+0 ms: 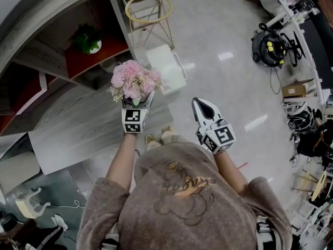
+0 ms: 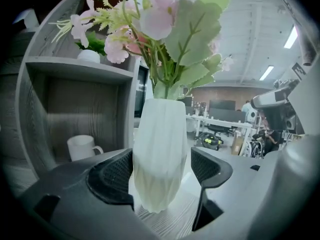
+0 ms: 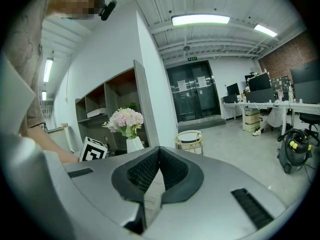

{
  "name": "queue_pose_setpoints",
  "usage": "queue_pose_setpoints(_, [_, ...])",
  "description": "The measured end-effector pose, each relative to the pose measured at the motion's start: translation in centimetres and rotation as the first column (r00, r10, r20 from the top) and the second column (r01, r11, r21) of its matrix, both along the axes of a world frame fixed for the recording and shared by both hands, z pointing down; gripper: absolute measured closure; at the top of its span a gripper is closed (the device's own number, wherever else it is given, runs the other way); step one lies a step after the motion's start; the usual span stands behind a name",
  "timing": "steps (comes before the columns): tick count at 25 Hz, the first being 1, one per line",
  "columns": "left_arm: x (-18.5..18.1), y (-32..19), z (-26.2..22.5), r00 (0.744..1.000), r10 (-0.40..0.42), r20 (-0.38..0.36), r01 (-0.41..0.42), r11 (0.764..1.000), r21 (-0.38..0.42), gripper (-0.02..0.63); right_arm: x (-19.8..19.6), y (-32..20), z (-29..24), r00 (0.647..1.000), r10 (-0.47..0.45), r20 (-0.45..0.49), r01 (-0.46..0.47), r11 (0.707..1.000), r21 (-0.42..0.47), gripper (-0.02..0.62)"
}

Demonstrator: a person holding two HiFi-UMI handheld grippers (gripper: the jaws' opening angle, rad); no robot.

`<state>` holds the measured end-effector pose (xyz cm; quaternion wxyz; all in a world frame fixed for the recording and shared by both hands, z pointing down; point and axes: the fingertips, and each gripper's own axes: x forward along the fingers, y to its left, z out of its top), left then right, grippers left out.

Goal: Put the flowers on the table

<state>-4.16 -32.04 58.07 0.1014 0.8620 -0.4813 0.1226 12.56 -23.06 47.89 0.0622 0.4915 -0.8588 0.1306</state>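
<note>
Pink flowers (image 1: pixel 133 81) stand in a white ribbed vase (image 2: pixel 160 154). My left gripper (image 1: pixel 139 102) is shut on that vase, its dark pads on either side of the vase's body in the left gripper view. The vase's foot hangs just over the grey wood table (image 1: pixel 78 124), near its right edge; I cannot tell whether it touches. My right gripper (image 1: pixel 202 107) is shut with nothing in it, off to the right above the shiny floor. In the right gripper view the flowers (image 3: pixel 125 120) show at the left, beyond the closed jaws.
A shelf unit behind the table holds a green plant in a white pot (image 1: pixel 88 39) and a white mug (image 2: pixel 82 146). A gold-rimmed round side table (image 1: pixel 148 9) and a white box (image 1: pixel 165 66) stand beyond the table. A vacuum cleaner (image 1: pixel 270 48) sits at the right.
</note>
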Motion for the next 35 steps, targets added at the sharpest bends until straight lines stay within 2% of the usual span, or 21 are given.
queue_pose_setpoints(7, [-0.9, 2.2, -2.3, 0.999, -0.002, -0.054, 0.002, 1.000, -0.005, 0.252, -1.7, -0.3, 0.1, 0.999, -0.051, 0.018, 0.051, 0.998, 0.022, 0.604])
queue_pose_setpoints(18, [-5.8, 6.5, -7.7, 0.984, -0.101, -0.144, 0.100, 0.995, -0.019, 0.252, -5.4, -0.7, -0.4, 0.989, -0.136, 0.058, 0.133, 0.990, 0.053, 0.605])
queue_pose_setpoints(27, [-9.7, 10.3, -11.6, 0.970, -0.166, -0.176, 0.170, 0.985, 0.005, 0.252, -9.4, -0.4, -0.6, 0.975, -0.217, 0.039, 0.214, 0.974, 0.081, 0.605])
queue_pose_setpoints(33, [-10.1, 11.7, -12.8, 0.968, -0.177, -0.178, 0.187, 0.981, 0.041, 0.253, -9.6, -0.4, -1.4, 0.981, -0.193, 0.023, 0.190, 0.977, 0.094, 0.605])
queue_pose_setpoints(35, [-9.9, 11.8, -12.9, 0.971, -0.166, -0.170, 0.179, 0.982, 0.059, 0.293, -9.6, -0.4, -1.7, 0.981, -0.191, 0.020, 0.188, 0.977, 0.101, 0.604])
